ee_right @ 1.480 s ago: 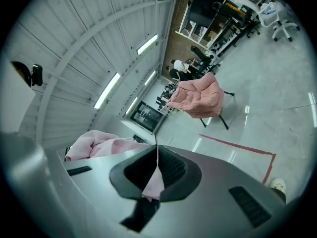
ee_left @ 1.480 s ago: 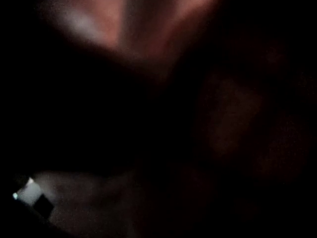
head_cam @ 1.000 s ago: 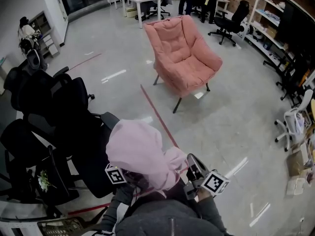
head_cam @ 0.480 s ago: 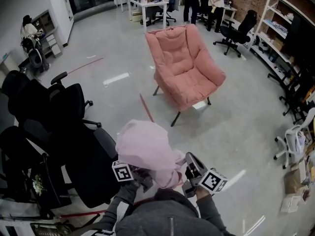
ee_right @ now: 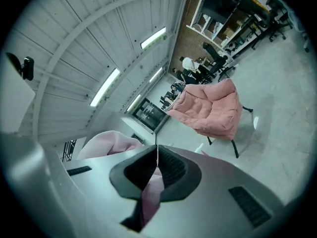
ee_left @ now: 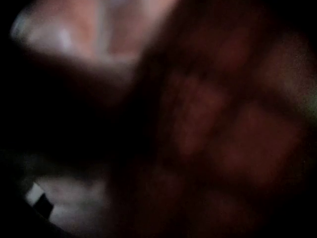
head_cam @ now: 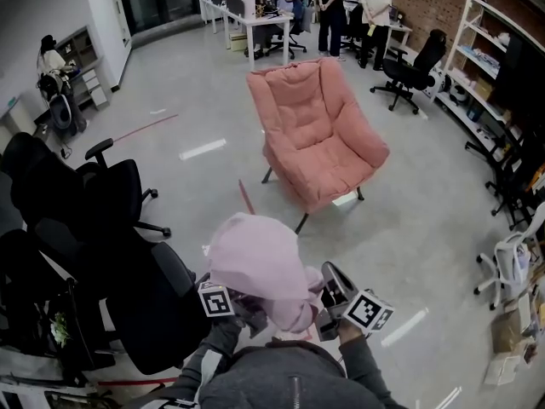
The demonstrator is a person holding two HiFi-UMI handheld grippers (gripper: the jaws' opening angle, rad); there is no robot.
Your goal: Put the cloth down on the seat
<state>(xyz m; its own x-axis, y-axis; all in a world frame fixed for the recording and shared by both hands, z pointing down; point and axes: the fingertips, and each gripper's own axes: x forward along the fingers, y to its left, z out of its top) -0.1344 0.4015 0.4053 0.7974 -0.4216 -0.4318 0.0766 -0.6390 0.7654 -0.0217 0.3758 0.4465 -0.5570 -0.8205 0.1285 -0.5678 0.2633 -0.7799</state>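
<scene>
A pale pink cloth [head_cam: 255,258] is bunched up in front of me, between the two grippers. My right gripper [head_cam: 318,300] is shut on an edge of it, and in the right gripper view a pink fold [ee_right: 151,195] runs between the closed pads of that gripper [ee_right: 156,165]. The cloth is draped over my left gripper, of which only the marker cube [head_cam: 215,299] shows. The left gripper view is dark, filled by cloth [ee_left: 208,113], so those jaws are hidden. The pink armchair [head_cam: 319,135] stands ahead on the floor, its seat [head_cam: 336,167] bare.
Black office chairs [head_cam: 111,228] crowd the left side. A red tape line [head_cam: 247,196] runs across the grey floor toward the armchair. Desks [head_cam: 255,11] with people stand at the back, shelves [head_cam: 485,66] and more chairs [head_cam: 511,254] along the right.
Both grippers and the cloth have been carried toward the armchair, which now sits lower and nearer in the head view. The grip on the cloth looks unchanged.
</scene>
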